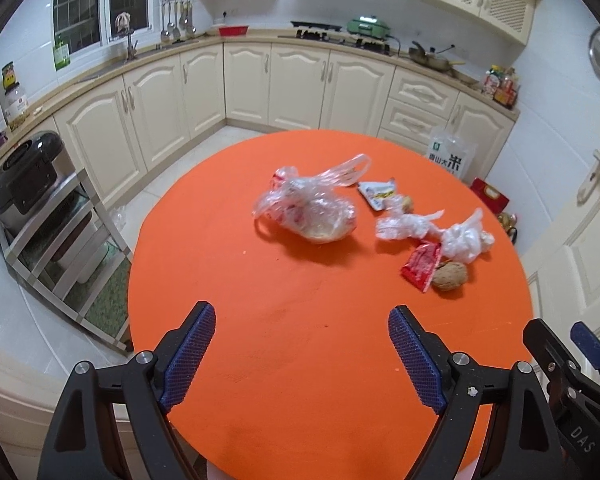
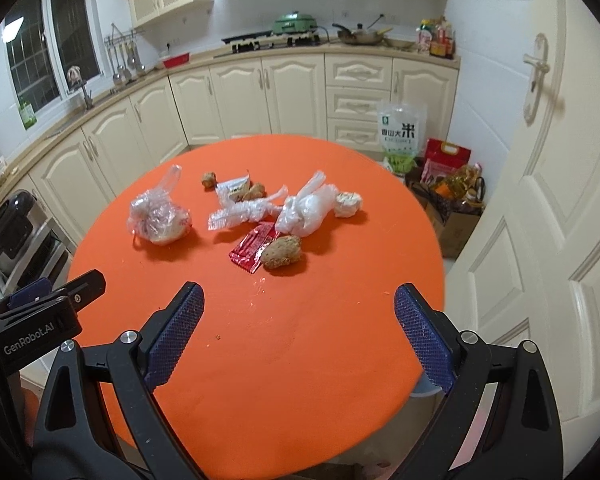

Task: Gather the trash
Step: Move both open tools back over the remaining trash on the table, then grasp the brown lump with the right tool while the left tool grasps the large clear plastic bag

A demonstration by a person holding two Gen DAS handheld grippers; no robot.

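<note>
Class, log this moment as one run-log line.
left gripper: open, empty | right gripper: open, empty | trash: on orange table, uncollected

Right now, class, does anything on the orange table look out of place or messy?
Yes. Litter is strewn over the far half of the orange table: a crumpled clear bag, a red wrapper tucked partly under a brown lump, and a white bag. Small crumbs dot the cloth nearer the camera.

Cream cabinets [image 1: 244, 80] line a white-tiled kitchen around a round orange table [image 1: 300, 340]; a dark window [image 1: 100, 0] sits left, a white door [image 2: 540, 200] right.
</note>
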